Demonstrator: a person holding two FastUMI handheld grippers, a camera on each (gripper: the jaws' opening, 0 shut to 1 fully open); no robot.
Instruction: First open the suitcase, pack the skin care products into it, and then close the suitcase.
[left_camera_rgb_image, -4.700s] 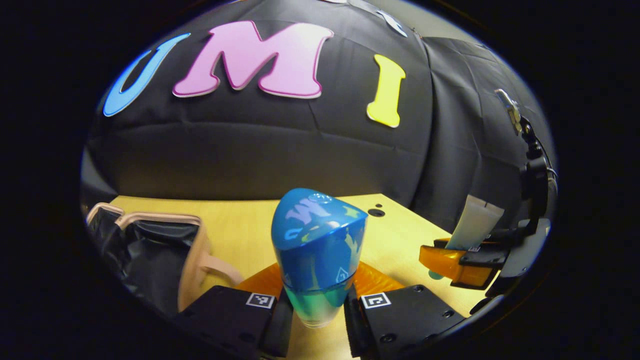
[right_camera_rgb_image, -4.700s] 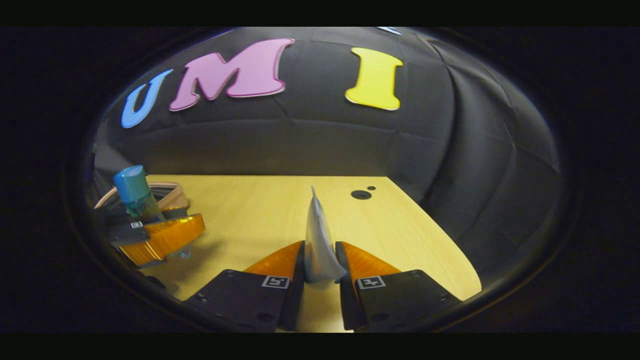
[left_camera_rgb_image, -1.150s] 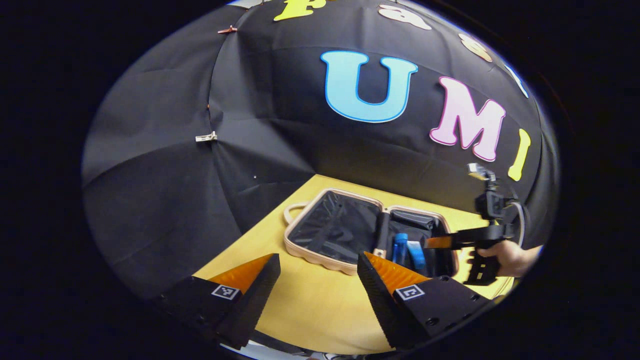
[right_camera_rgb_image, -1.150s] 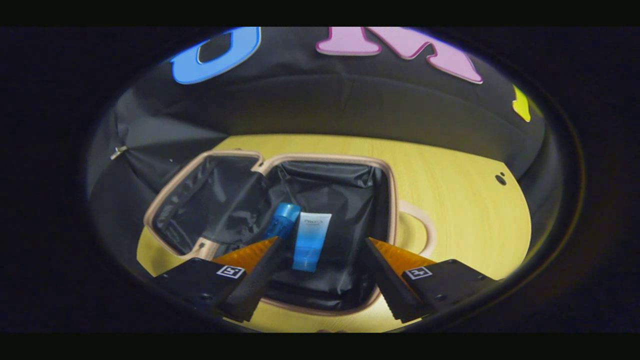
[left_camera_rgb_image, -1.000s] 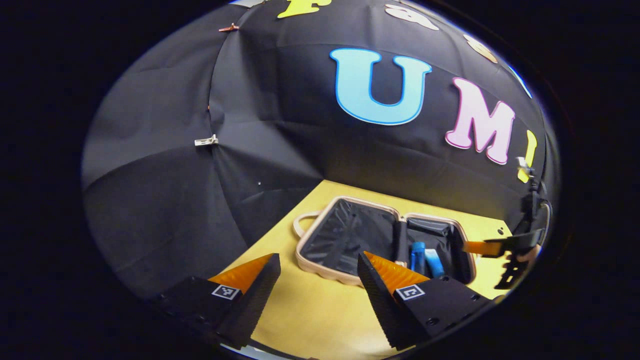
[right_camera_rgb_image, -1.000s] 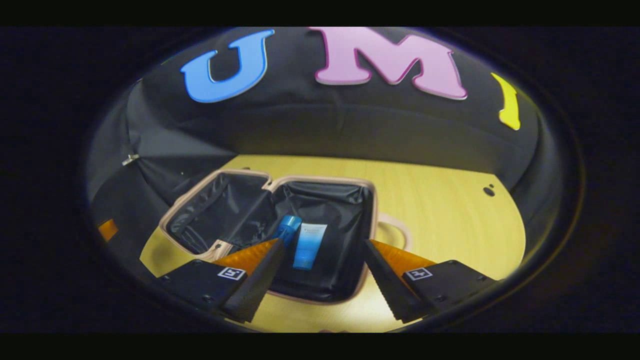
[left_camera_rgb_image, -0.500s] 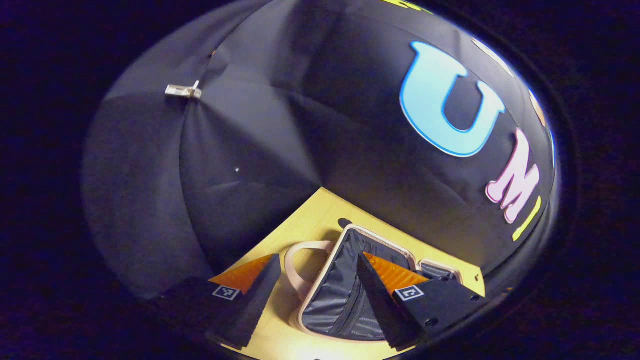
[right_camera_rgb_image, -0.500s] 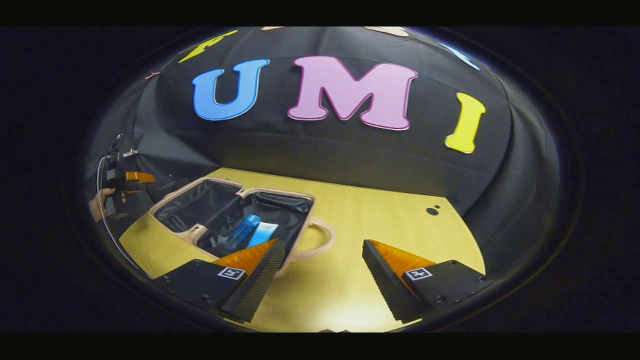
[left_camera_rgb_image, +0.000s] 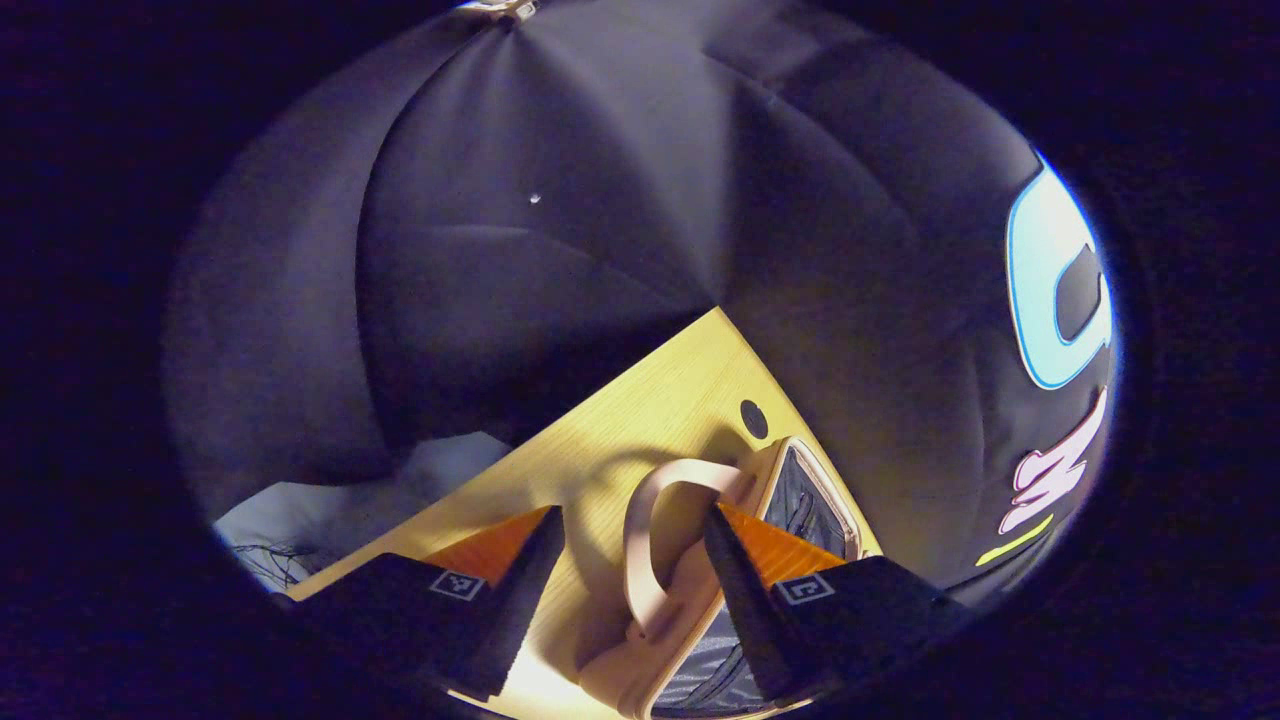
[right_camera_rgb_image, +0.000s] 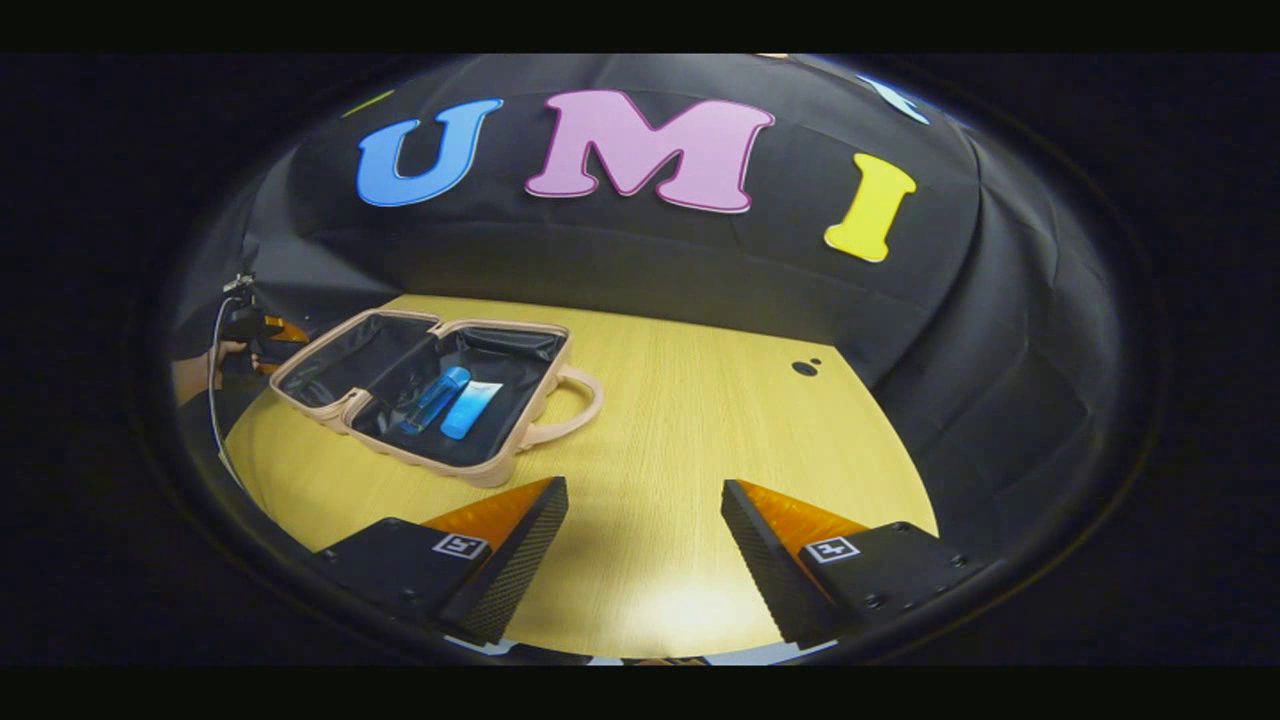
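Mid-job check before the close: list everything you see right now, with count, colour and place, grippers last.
suitcase: one, pale pink shell, black lining, lying open on the table's left part
suitcase handles: two, pale pink, one on each outer side
bottle: one, blue, lying in the right half
tube: one, blue and white, beside the bottle
table: one, light wood, with a dark hole near the back
left gripper: open, the nearer handle between its fingers, untouched
right gripper: open, over bare table
hand: one, at far left, holding the left gripper
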